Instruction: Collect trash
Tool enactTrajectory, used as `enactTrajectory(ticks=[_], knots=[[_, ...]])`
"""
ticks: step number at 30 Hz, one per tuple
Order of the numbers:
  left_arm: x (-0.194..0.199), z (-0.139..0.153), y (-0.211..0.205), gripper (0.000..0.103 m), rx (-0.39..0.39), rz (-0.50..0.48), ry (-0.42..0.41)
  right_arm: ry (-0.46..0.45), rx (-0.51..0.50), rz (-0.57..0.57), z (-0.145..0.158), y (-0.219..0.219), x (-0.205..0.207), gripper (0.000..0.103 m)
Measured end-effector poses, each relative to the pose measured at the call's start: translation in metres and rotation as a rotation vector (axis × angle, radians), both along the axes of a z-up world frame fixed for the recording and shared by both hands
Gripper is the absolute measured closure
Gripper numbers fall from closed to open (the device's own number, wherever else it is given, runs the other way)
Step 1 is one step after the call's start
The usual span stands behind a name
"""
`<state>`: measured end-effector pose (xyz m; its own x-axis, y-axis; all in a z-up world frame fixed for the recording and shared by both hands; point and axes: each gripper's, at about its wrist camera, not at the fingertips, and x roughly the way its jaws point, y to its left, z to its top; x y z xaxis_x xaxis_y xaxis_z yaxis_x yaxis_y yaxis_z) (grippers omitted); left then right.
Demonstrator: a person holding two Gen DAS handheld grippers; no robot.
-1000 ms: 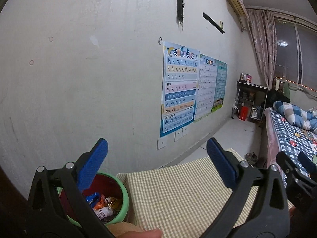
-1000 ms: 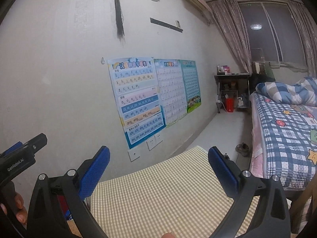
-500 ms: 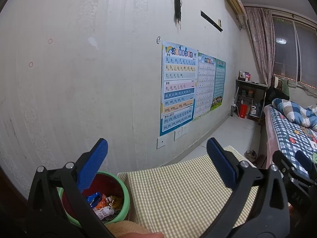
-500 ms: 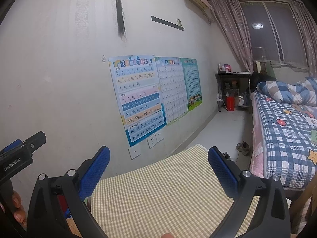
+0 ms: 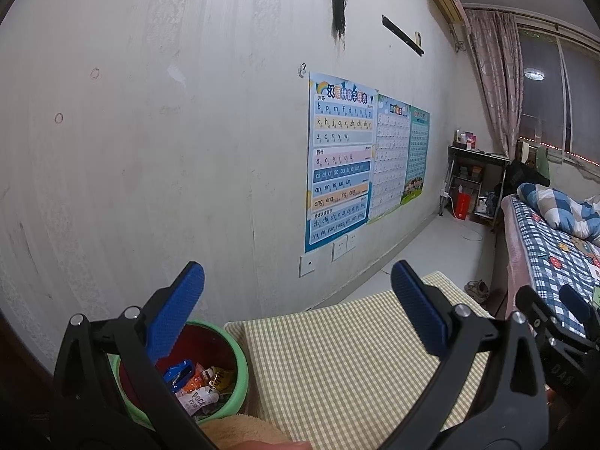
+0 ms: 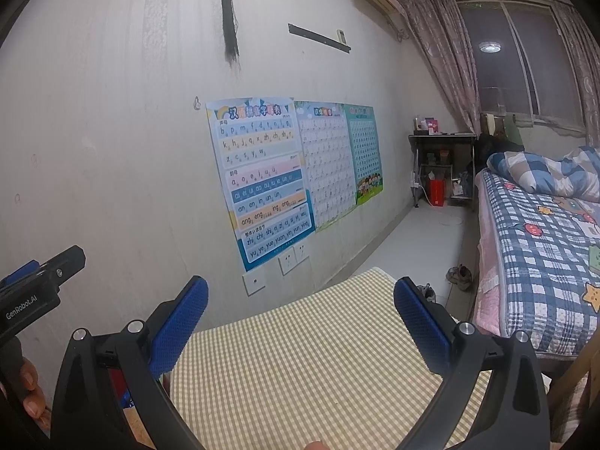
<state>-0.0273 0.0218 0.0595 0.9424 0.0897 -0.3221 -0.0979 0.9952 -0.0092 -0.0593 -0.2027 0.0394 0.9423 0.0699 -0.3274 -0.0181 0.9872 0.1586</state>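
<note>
Left wrist view: the left gripper [image 5: 296,311] has its blue fingers [image 5: 176,311] spread wide with nothing between them. Just under its left finger sits the green bin [image 5: 240,363], already holding a pile of wrappers [image 5: 195,382] (snack packets, by the look of it). The bin stands right beside the checked cloth [image 5: 337,356] covering the bench, and I can't spot a single scrap on that cloth. Compared with a second ago the camera has barely tilted, nothing else moved.

Right wrist view: the right gripper [image 6: 300,318] is equally wide and empty, hanging over the same checked cloth, which looks bare from here too. The other gripper pokes in at the left edge, with a hand at the lower left corner. Same tiny drift as before, so my guess is the collecting is basically finished, or any leftover trash is outside both views.
</note>
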Motion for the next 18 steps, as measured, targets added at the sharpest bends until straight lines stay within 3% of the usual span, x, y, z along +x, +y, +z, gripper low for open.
enactTrajectory(ticks=[18], knots=[[0.0063,-0.0060,0.0005,0.005,0.006,-0.017,0.026,0.030,0.000,0.001,-0.0055,-0.0036,0.0048,0.007]])
